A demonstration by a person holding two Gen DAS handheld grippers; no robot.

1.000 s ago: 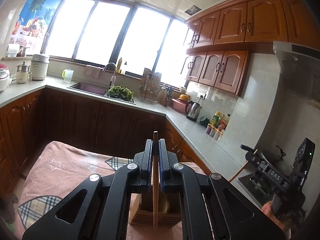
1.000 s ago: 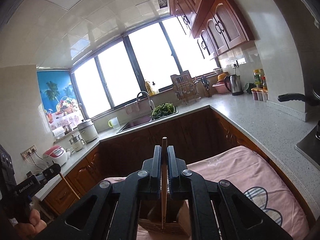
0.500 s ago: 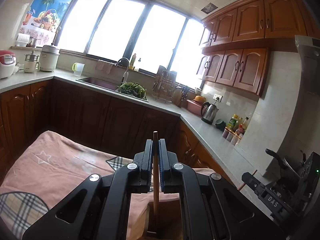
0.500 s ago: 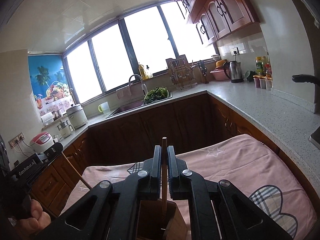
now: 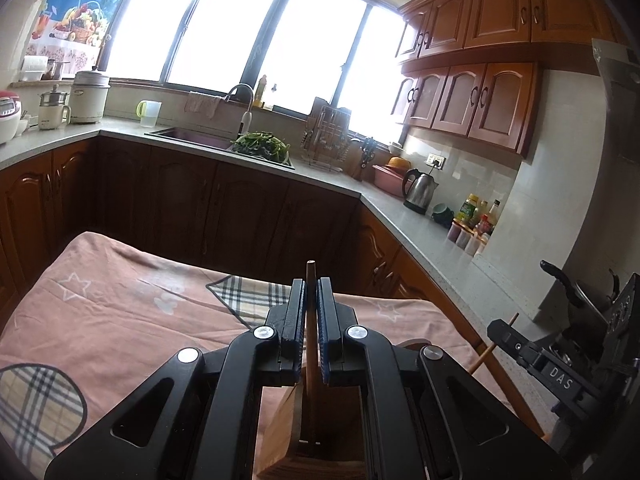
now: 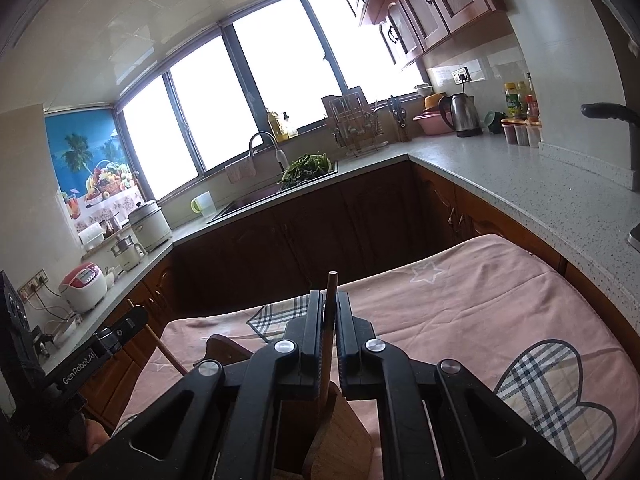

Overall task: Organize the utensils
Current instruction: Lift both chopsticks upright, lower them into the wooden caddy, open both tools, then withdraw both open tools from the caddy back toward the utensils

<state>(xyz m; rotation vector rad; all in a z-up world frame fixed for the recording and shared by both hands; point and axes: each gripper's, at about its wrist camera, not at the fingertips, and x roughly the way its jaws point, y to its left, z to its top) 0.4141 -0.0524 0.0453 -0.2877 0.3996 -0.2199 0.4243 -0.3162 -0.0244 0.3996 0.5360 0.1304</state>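
My left gripper point(image 5: 311, 286) is shut on a wooden chopstick point(image 5: 310, 320) that stands upright between its pads; its lower end reaches into a wooden utensil holder point(image 5: 320, 436) right below. My right gripper point(image 6: 329, 298) is shut on another wooden chopstick point(image 6: 329, 328), whose lower end also dips into the same wooden holder point(image 6: 340, 432). The right gripper shows at the right edge of the left wrist view point(image 5: 524, 350), and the left gripper shows at the left edge of the right wrist view point(image 6: 112, 336). Both hover over the holder on a pink-clothed table point(image 5: 120, 312).
The pink cloth with plaid patches covers the table point(image 6: 500, 300). Dark wooden cabinets and a grey counter point(image 6: 520, 184) wrap around it, with a sink point(image 5: 192, 138), greens, a dish rack, a kettle point(image 5: 418, 190) and bottles. A pan handle point(image 6: 608, 110) sticks out at the right.
Both grippers have tilted down and lowered toward the table, bringing the chopstick ends deeper into the wooden holder. Both stay shut on their chopsticks.
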